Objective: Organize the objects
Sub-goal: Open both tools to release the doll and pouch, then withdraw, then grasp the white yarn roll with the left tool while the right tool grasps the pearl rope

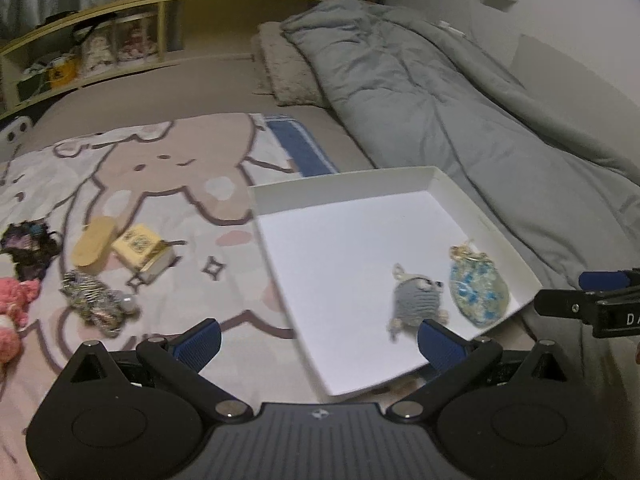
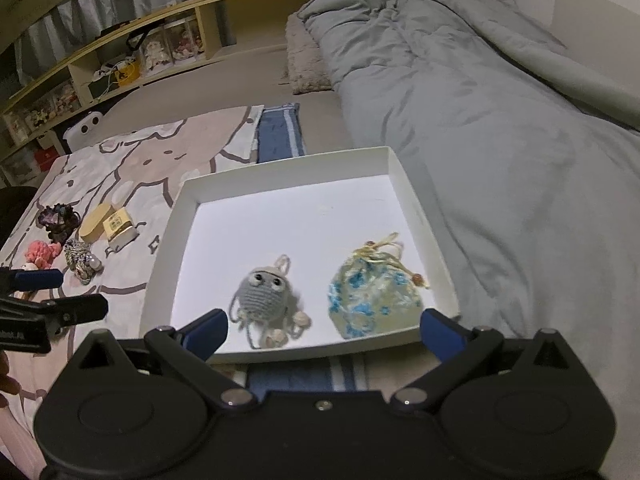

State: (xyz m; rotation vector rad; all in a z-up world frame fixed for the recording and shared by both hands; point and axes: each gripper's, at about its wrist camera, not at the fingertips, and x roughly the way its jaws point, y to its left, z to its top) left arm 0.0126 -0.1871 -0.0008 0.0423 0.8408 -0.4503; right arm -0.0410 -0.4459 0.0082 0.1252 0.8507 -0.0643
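A white shallow box (image 1: 344,184) (image 2: 288,166) lies on the bed. In it are a grey crocheted toy (image 1: 416,300) (image 2: 262,294) and a blue-flowered drawstring pouch (image 1: 478,290) (image 2: 374,294), side by side near its front edge. My left gripper (image 1: 320,342) is open and empty above the box's left front corner. My right gripper (image 2: 324,334) is open and empty just before the box's front wall. On the cartoon blanket to the left lie a tan oval case (image 1: 92,240) (image 2: 95,222), a yellow card box (image 1: 142,248) (image 2: 119,228), a striped knitted item (image 1: 96,298) (image 2: 82,258), a dark scrunchie (image 1: 28,246) (image 2: 58,220) and a pink crocheted toy (image 1: 12,312) (image 2: 42,252).
A grey duvet (image 1: 460,92) (image 2: 500,100) is heaped along the right side of the bed, with a fuzzy pillow (image 1: 286,68) behind the box. A wooden shelf (image 1: 100,40) full of items runs along the far side. A blue striped cloth (image 2: 280,130) lies under the box.
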